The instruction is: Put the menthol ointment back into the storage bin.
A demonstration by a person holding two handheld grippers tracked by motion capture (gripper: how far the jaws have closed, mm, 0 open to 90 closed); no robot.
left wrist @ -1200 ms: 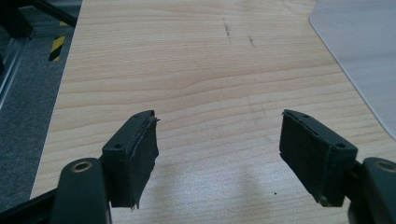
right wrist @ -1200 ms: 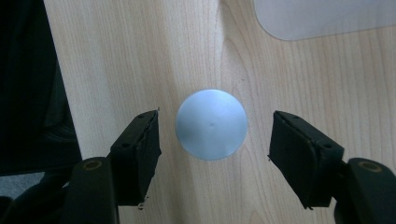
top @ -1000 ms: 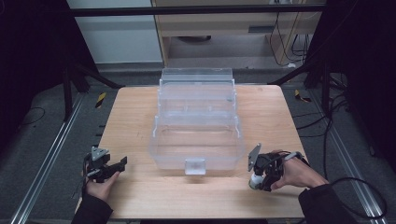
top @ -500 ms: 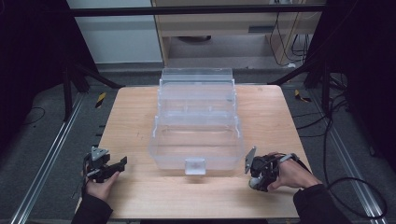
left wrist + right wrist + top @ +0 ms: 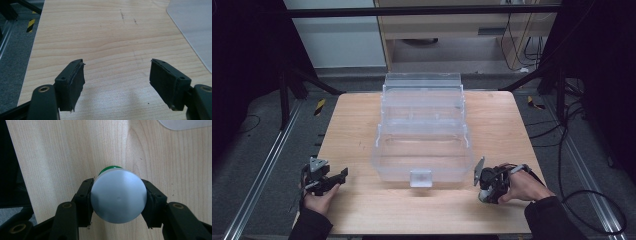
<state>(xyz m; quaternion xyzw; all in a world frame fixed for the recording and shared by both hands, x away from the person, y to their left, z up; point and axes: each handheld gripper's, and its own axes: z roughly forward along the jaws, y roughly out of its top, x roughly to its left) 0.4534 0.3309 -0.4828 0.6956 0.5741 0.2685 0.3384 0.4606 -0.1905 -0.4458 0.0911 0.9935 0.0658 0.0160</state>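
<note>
So, your right gripper (image 5: 118, 195) is clamped on a small bottle (image 5: 118, 198): white round cap facing the cam, a bit of green body showing behind it, both jaws pressed against the cap's sides. In the high view that gripper (image 5: 486, 185) sits near the bench's (image 5: 347, 120) front right corner, just beside the front right corner of the clear box (image 5: 422, 150), w/ your right hand (image 5: 519, 185) wrapped round it from the right. Can't tell from above whether the bottle touches the wood; the right gripper view looks down onto the wood grain w/ the bench edge at its left and a corner of clear plastic at top right.

Your left gripper (image 5: 117, 77) is released, jaws wide apart w/ nothing between them but bare wood. It's low over the bench near the front left corner (image 5: 329, 179), held in your left hand (image 5: 318, 200), well apart from the box. Its pads (image 5: 77, 83) look frayed at the edges. A see-through plastic edge shows at the upper right of the left gripper view.

The box stands mid-bench: tiered open trays stepping up toward the back edge, a small latch (image 5: 421, 177) at its front wall.
</note>
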